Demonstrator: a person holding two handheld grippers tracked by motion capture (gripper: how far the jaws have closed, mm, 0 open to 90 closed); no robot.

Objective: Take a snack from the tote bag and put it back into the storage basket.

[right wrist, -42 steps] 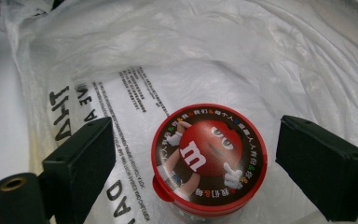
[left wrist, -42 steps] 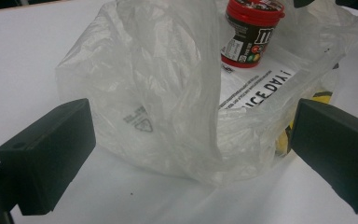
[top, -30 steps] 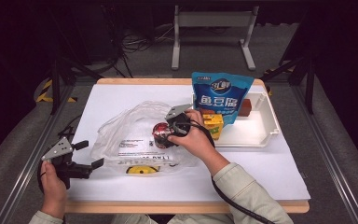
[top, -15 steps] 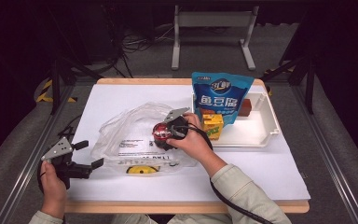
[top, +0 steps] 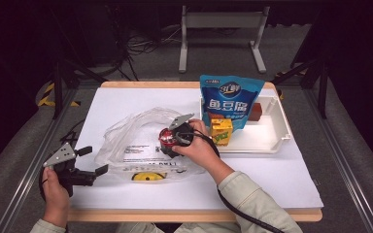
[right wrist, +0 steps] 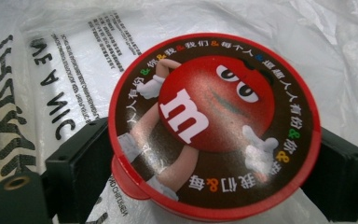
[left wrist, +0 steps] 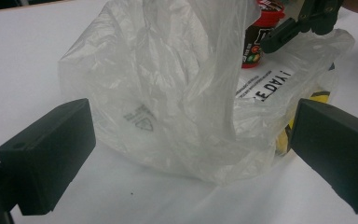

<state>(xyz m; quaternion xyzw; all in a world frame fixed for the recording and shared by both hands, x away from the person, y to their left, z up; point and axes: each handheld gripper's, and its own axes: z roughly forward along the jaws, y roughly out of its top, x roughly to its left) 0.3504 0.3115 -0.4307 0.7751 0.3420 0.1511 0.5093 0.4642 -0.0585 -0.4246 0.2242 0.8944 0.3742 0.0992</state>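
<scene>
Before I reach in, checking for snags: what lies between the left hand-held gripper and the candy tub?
The crumpled clear plastic bag stands between the left hand-held gripper and the candy tub, seen in the left gripper view.

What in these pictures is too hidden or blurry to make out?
- Candy tub: right gripper view shows its lid; the body is hidden beneath.
- Brown box: high view, mostly behind the blue pouch.
- Plastic bag print: left gripper view, blurred through folds.

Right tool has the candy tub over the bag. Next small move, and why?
Probably lower the tub into the bag. The right tool is shut on it above the plastic, while the left tool sits open and idle in front of the bag, so the right one likely finishes alone.
</scene>
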